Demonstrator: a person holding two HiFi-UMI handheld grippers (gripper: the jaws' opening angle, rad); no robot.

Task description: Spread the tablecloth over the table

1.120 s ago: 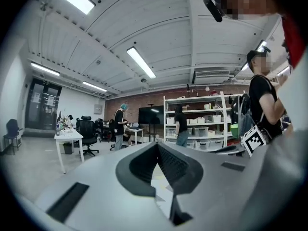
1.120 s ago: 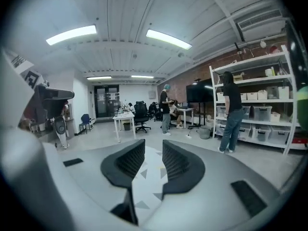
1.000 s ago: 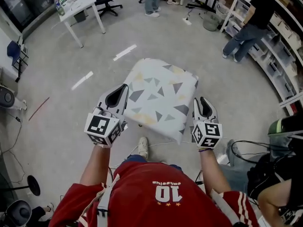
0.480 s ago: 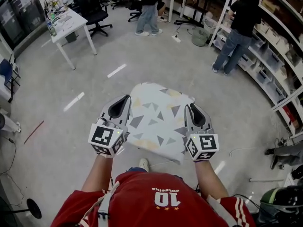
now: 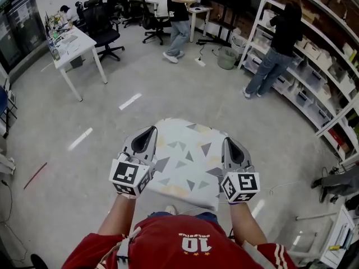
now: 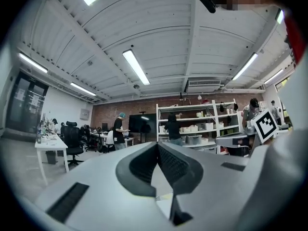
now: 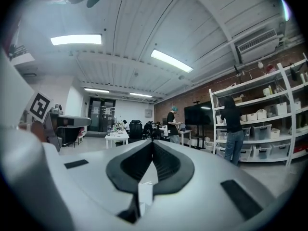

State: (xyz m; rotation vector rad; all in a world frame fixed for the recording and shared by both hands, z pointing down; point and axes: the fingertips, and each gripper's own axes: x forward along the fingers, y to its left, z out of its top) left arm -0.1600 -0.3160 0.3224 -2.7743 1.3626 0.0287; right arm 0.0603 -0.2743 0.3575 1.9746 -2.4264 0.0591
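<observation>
The left claw (image 5: 149, 131) and right claw (image 5: 229, 142) are holding the tablecloth (image 5: 188, 156) stretched above the floor (image 5: 84, 105); only the gripper views are showing its edges clamped between their jaws.

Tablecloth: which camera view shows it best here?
The head view: the tablecloth is held out between the left gripper and right gripper, with its triangle pattern visible. Each gripper view shows only a pale sliver of it pinched between that gripper's shut jaws.
</observation>
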